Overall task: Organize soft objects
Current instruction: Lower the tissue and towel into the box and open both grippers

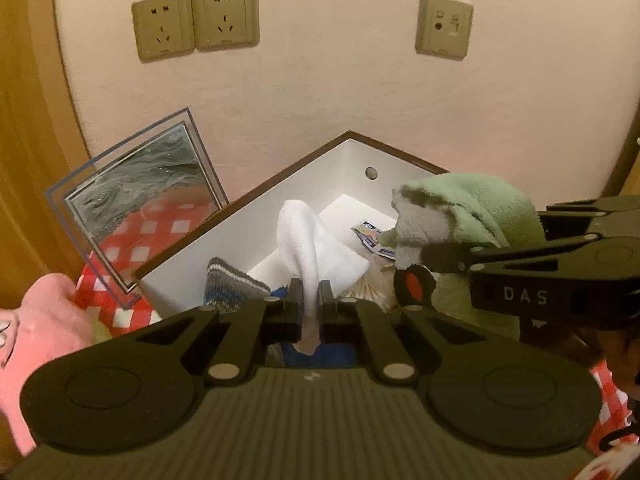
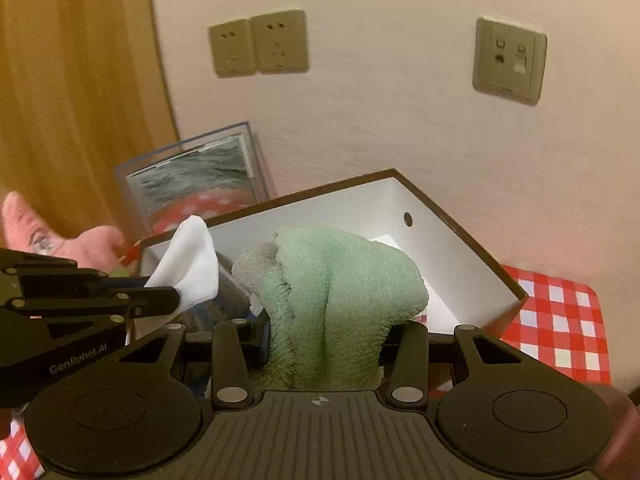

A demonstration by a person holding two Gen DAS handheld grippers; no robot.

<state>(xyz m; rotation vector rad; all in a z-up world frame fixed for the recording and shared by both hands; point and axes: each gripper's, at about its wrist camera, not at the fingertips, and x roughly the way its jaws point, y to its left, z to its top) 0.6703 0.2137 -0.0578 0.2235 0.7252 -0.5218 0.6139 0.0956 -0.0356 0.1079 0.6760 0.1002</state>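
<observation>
My left gripper [image 1: 311, 304] is shut on a white sock [image 1: 312, 240], which stands up from the pinch over the open box [image 1: 280, 176]. To its right, my right gripper [image 1: 418, 270] is closed on a fluffy green-and-grey cloth [image 1: 472, 208]. In the right wrist view the green cloth [image 2: 340, 280] bulges between the fingers of the right gripper [image 2: 332, 332], above the near side of the box [image 2: 460, 248]. At the left edge there, the left gripper [image 2: 176, 298] holds the white sock [image 2: 192, 264]. A striped grey knit piece [image 1: 228, 284] lies inside the box.
The brown-rimmed box stands against a wall with sockets [image 1: 196, 24], on a red checked tablecloth [image 2: 560, 320]. A glass picture frame [image 1: 140, 200] leans behind its left corner. A pink plush toy [image 1: 36, 332] lies at the left. A printed packet [image 1: 372, 236] is in the box.
</observation>
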